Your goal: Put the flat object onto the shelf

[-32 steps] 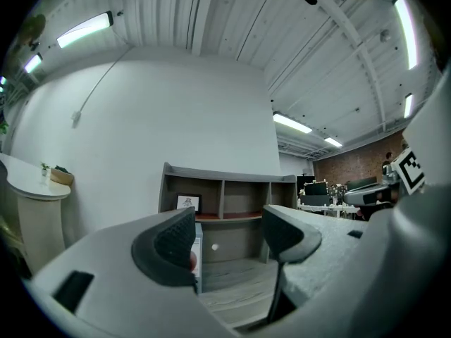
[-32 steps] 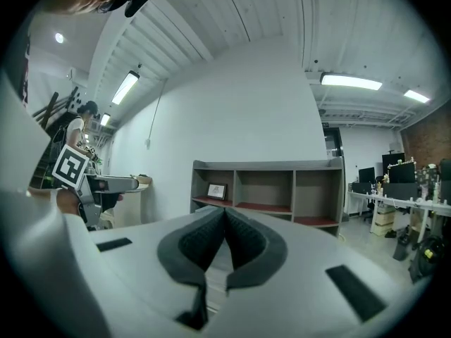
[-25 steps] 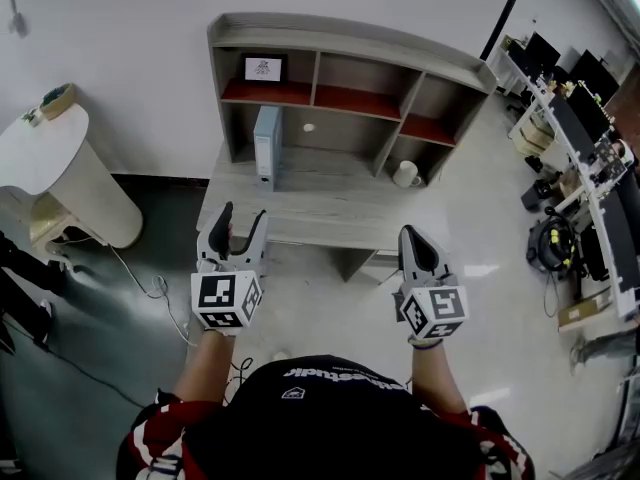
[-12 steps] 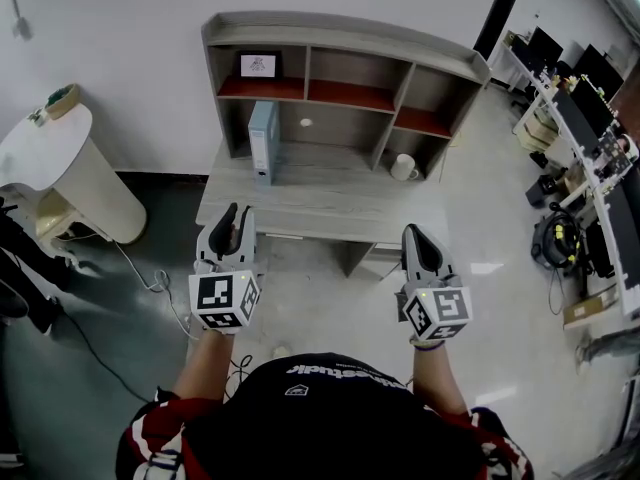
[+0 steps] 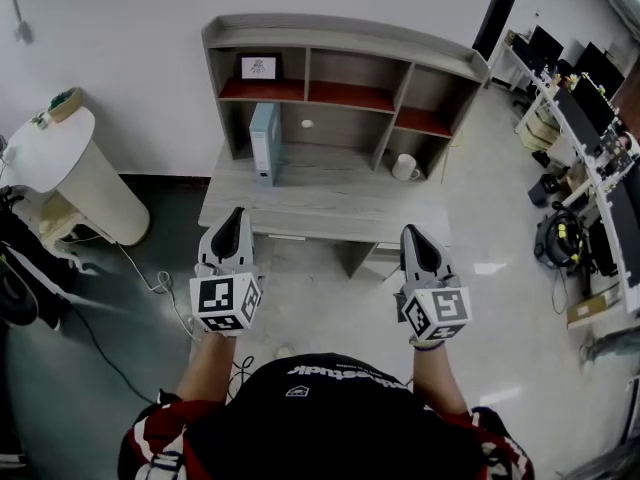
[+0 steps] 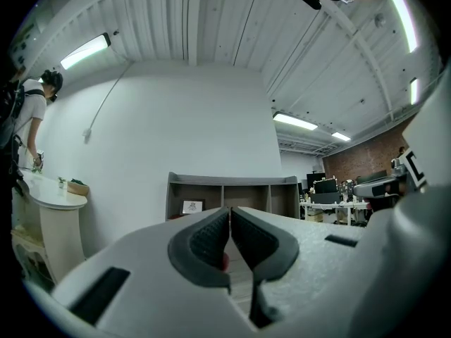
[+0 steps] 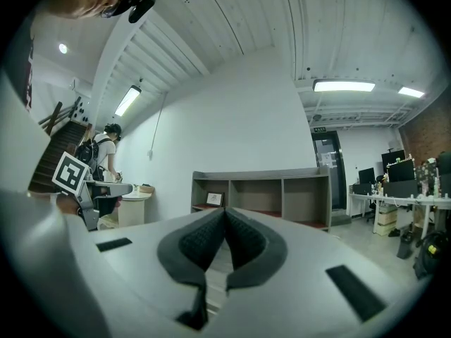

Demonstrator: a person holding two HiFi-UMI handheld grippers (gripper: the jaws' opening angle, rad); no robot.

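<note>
Left gripper (image 5: 232,218): jaws closing, pads meeting on nothing. Flat object (image 5: 265,143) stands on edge on the desk (image 5: 330,203) below the shelf (image 5: 340,40), narrow face toward us, ahead of this gripper and well apart. Right gripper (image 5: 414,236): jaws together, empty, farther off.

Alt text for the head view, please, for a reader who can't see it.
From above, a person holds the left gripper and right gripper, both shut and empty, before a grey desk with a cubby shelf on it. A pale blue flat object stands upright on the desk; a white mug sits in the lower right cubby.
</note>
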